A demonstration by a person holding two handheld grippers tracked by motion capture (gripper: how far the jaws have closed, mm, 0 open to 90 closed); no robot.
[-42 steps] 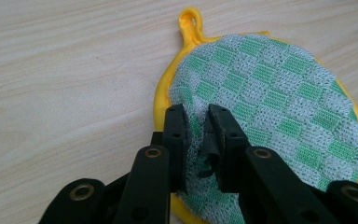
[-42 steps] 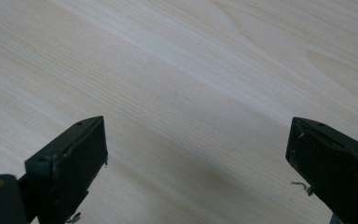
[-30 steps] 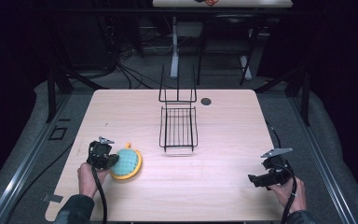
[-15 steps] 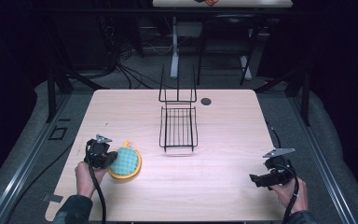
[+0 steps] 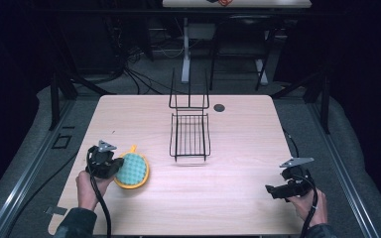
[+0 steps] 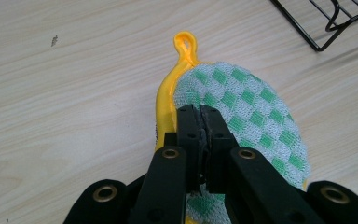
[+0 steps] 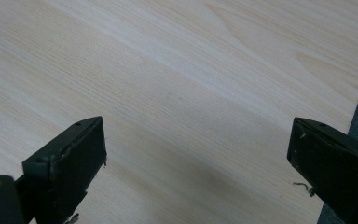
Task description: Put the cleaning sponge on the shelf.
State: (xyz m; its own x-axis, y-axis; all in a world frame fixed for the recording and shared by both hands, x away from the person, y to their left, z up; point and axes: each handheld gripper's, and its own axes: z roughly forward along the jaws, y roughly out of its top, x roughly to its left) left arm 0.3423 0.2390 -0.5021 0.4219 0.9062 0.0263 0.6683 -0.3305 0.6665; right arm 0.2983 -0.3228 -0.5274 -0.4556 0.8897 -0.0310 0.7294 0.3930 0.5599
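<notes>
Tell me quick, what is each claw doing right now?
Left claw: closed on the sponge.
Right claw: open, holding nothing, over the table.

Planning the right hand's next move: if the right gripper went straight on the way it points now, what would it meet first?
Probably nothing soon. The right gripper, its fingers wide open, points left across bare table. Far along that line lies the green-checked pot holder, which the left gripper holds, though depth is unclear.

wooden table (image 5: 238,198), wire rack (image 5: 190,135), scrubber (image 5: 133,170)
</notes>
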